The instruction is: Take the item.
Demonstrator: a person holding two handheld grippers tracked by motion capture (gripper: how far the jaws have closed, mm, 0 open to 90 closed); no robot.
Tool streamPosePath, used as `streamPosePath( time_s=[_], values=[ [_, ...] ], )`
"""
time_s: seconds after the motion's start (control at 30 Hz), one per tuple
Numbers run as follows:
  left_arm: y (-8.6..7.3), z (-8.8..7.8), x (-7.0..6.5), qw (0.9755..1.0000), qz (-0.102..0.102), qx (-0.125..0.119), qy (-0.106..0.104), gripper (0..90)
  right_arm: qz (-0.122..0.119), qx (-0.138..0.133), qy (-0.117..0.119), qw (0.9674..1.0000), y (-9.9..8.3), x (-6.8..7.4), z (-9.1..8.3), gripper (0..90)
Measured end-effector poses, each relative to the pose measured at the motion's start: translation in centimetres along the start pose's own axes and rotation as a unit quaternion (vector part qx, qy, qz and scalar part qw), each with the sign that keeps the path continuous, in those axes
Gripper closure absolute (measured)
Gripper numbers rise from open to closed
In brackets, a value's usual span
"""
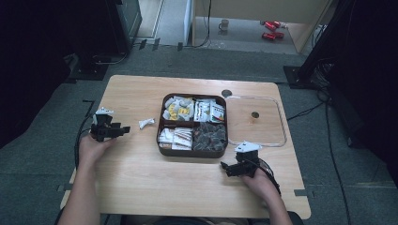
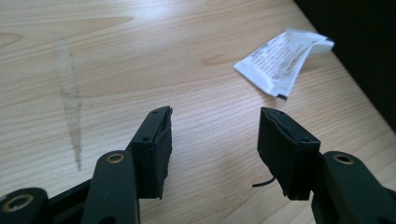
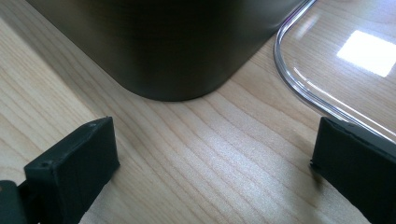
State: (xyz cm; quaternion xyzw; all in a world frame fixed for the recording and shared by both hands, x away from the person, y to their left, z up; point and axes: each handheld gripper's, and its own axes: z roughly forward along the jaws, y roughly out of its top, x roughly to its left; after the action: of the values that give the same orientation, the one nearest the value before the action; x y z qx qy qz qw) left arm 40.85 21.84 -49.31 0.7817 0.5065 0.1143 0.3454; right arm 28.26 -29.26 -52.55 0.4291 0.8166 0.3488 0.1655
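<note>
Grey carpet is surrounding a light wooden desk (image 1: 141,183), which is carrying a brown four-compartment tray (image 1: 162,149) of packets at its centre and a clear lid (image 1: 282,126) lying flat just beside the tray's right side. Nearer the person, the left gripper (image 1: 123,129) is resting with jaws apart, pointing toward a small white sachet (image 1: 146,123) lying between it and the tray. The right gripper (image 1: 224,165) is sitting with jaws wide apart, near the tray's near right corner, holding nothing.

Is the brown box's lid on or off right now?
Off. The clear lid lies flat on the table, right of the brown compartment box, whose packets are uncovered.
</note>
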Motion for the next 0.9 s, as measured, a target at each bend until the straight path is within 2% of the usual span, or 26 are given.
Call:
streamPosePath(
  time_s=[0.2, 0.37, 0.47, 0.57, 0.67, 0.9],
  values=[
    [-0.7, -0.1, 1.2, 0.9999, -0.009, 0.006, 0.006, 43.7, 0.0, 0.0, 0.0, 1.0, 0.0, 0.0, 0.0, 0.0],
    [-1.0, -0.2, 1.7, 0.9999, -0.012, -0.005, 0.008, 43.6, 0.0, 0.0, 0.0, 1.0, 0.0, 0.0, 0.0, 0.0],
    [-1.3, 0.0, 1.5, 0.9996, 0.016, -0.014, 0.02, 39.1, 0.0, 0.0, 0.0, 1.0, 0.0, 0.0, 0.0, 0.0],
    [-1.4, 0.3, 1.2, 0.998, 0.047, -0.016, 0.037, 35.5, 0.0, 0.0, 0.0, 1.0, 0.0, 0.0, 0.0, 0.0],
    [-1.7, 0.6, 1.0, 0.9964, 0.065, -0.026, 0.048, 31.5, 0.001, 0.0, 0.0, 1.0, 0.0, 0.0, 0.0, 0.0],
    [-2.1, 0.8, 1.2, 0.9954, 0.062, -0.045, 0.057, 26.8, 0.001, 0.0, 0.0, 1.0, 0.0, 0.0, 0.0, 0.0]
  ],
)
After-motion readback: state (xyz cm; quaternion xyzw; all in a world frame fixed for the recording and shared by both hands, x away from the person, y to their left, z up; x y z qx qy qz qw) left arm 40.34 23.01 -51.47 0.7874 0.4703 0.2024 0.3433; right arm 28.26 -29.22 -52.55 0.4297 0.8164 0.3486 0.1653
